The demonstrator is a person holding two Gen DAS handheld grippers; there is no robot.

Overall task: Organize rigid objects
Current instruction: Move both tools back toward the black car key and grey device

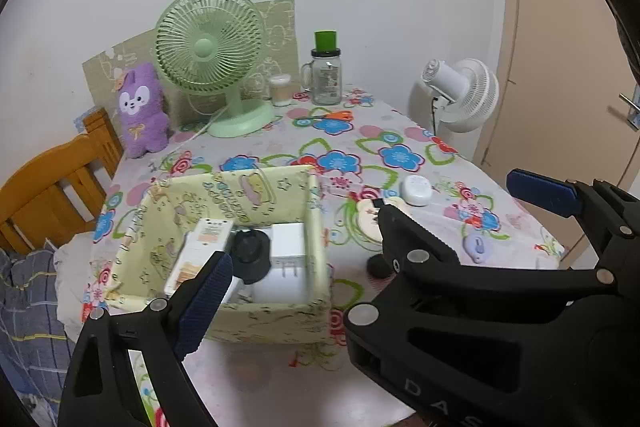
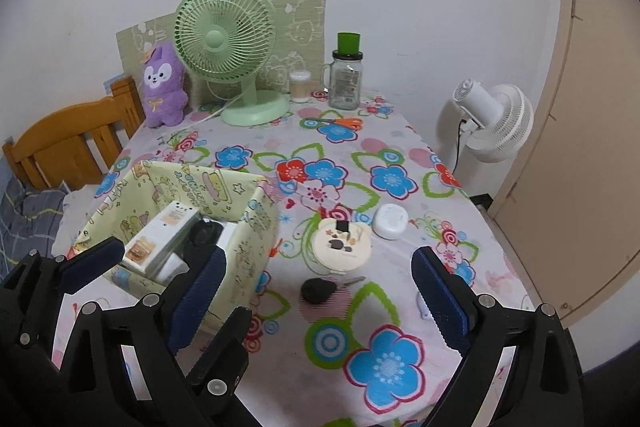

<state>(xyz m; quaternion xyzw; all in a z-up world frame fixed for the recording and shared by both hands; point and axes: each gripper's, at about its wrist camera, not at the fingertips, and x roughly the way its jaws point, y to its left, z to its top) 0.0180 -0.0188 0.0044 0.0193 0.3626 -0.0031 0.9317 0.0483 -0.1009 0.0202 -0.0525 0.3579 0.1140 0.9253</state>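
A yellow fabric storage box (image 1: 280, 315) (image 2: 256, 227) sits on the flowered tablecloth and holds a white carton (image 1: 200, 247) (image 2: 160, 239), a black round object (image 1: 250, 255) and a white charger (image 1: 286, 247). On the cloth to its right lie a cream bear-shaped disc (image 2: 342, 247), a white round case (image 2: 390, 221) (image 1: 416, 190), a black key fob (image 2: 318, 290) and a lilac item (image 1: 477, 247). My left gripper (image 2: 140, 267) is open and empty above the box's near edge. My right gripper (image 2: 320, 303) is open and empty, over the key fob.
At the back of the table stand a green desk fan (image 2: 228, 43), a purple plush (image 2: 164, 87), a glass jar with green lid (image 2: 346, 75), a small cup (image 2: 300, 87) and orange scissors (image 2: 344, 123). A wooden chair (image 2: 72, 151) is left; a white floor fan (image 2: 496, 123) right.
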